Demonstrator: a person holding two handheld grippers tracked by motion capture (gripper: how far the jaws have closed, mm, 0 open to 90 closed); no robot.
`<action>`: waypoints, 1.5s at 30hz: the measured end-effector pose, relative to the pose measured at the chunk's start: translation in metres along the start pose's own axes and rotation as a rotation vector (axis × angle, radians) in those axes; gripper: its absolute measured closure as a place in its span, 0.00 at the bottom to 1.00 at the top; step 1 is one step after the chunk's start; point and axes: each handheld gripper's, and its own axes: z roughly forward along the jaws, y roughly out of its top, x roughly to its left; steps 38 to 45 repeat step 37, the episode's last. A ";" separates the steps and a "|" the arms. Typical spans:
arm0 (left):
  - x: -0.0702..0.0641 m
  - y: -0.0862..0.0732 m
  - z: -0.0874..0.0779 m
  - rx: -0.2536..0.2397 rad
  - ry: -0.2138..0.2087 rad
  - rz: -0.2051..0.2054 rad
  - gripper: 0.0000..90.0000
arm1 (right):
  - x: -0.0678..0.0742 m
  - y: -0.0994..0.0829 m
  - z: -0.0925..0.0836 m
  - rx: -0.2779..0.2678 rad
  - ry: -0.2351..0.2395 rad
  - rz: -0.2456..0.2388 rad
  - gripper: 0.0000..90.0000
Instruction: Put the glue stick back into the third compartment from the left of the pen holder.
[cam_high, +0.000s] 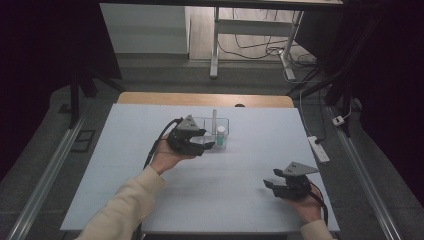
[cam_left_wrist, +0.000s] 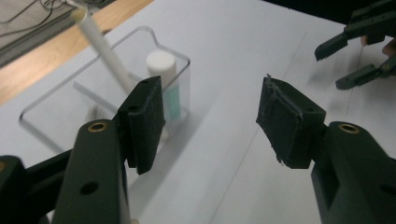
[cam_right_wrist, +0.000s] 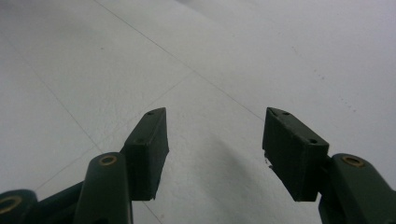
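Observation:
A clear plastic container (cam_high: 223, 123) stands at the middle back of the white table cover. In it are a small bottle (cam_high: 220, 136) with a white cap and teal label and a leaning white tube (cam_high: 214, 120). My left gripper (cam_high: 207, 145) is right at the container's front, open and with nothing between its jaws. In the left gripper view the left gripper (cam_left_wrist: 210, 109) frames bare cover just right of the container (cam_left_wrist: 51, 116), the bottle (cam_left_wrist: 164, 74) and the tube (cam_left_wrist: 105, 49). My right gripper (cam_high: 270, 184) rests open and empty at the front right. The right gripper (cam_right_wrist: 215, 140) points over bare cover.
The white cover (cam_high: 260, 145) lies on a wooden table whose edge (cam_high: 150, 98) shows at the back. A power strip (cam_high: 318, 149) lies on the floor past the right edge. Desk legs and cables stand behind the table.

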 end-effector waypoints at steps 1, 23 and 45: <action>0.000 -0.004 -0.003 0.000 0.004 -0.003 0.45 | 0.000 0.000 0.000 -0.002 0.000 0.000 0.44; -0.006 -0.105 -0.074 0.024 0.080 -0.116 0.37 | -0.002 0.001 -0.003 -0.034 0.017 -0.011 0.42; -0.007 -0.135 -0.087 0.026 0.101 -0.166 0.36 | -0.005 0.004 -0.006 -0.057 -0.001 -0.012 0.42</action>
